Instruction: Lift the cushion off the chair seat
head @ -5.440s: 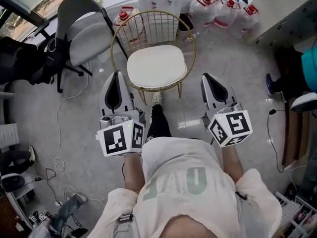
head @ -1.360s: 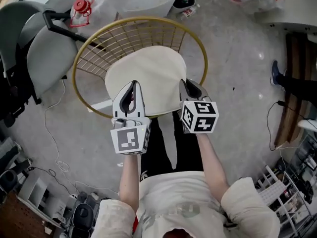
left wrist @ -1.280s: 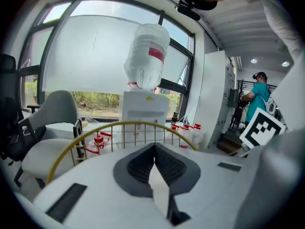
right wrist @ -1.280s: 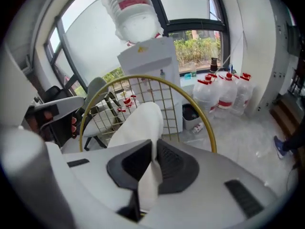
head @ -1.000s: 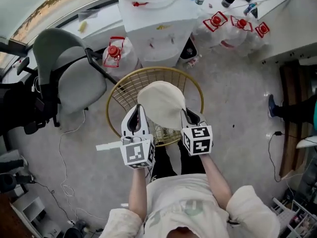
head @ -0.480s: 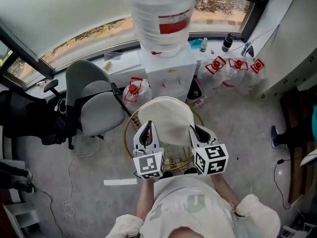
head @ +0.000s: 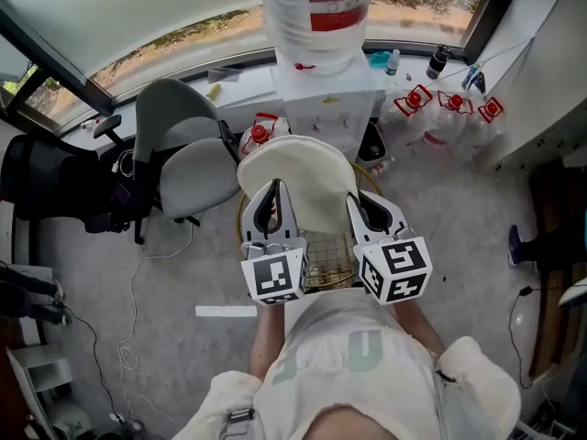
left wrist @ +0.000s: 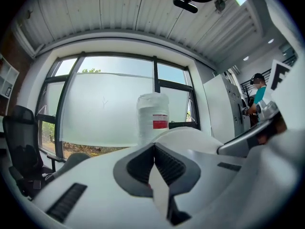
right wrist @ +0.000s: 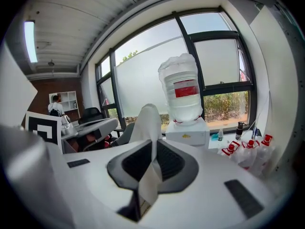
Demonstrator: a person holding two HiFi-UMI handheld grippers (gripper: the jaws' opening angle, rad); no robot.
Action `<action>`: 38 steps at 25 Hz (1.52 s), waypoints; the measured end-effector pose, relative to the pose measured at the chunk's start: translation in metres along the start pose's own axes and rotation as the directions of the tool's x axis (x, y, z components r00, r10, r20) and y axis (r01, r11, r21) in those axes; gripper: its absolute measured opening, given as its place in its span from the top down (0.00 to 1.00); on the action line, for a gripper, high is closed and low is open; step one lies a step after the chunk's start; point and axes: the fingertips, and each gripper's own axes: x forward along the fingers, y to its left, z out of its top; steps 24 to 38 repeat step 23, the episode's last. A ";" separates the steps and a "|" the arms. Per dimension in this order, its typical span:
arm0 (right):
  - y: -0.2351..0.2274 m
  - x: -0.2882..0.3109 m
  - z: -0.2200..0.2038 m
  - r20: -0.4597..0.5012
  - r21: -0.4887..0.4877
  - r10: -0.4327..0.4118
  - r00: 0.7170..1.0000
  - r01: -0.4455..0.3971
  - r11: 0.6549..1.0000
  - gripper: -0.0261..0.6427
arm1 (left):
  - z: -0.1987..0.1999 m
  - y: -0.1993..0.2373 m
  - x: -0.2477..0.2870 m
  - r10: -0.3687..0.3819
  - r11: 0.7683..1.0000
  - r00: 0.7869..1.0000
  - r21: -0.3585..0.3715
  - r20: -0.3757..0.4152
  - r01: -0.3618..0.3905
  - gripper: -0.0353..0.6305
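Observation:
The cream round cushion (head: 298,183) hangs in the air above the gold wire chair (head: 332,257), clear of its seat, whose wire mesh shows below. My left gripper (head: 273,189) is shut on the cushion's left edge and my right gripper (head: 354,200) is shut on its right edge. In the left gripper view the pads (left wrist: 164,163) pinch a fold of the cushion (left wrist: 193,136). In the right gripper view the cushion (right wrist: 147,120) stands up from between the shut jaws of the right gripper (right wrist: 153,149).
A water dispenser with a big bottle (head: 317,21) stands just behind the chair. A grey office chair (head: 183,168) is at its left, several red-capped water jugs (head: 448,108) at the right. A cable and a white strip (head: 225,312) lie on the floor.
Both grippers have risen together with the cushion between them. It has come up off the wire seat and now sits higher, level with the dispenser.

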 end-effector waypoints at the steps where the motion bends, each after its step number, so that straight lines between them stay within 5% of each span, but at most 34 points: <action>1: 0.001 0.000 -0.001 0.000 0.000 0.001 1.000 -0.001 1.000 0.90 | 0.003 0.000 -0.002 0.002 1.000 1.000 0.003 0.004 -0.002 0.93; 38: -0.004 0.000 -0.005 0.011 0.022 0.005 1.000 -0.005 1.000 0.90 | 0.002 0.000 -0.006 0.012 1.000 1.000 -0.020 0.005 -0.012 0.93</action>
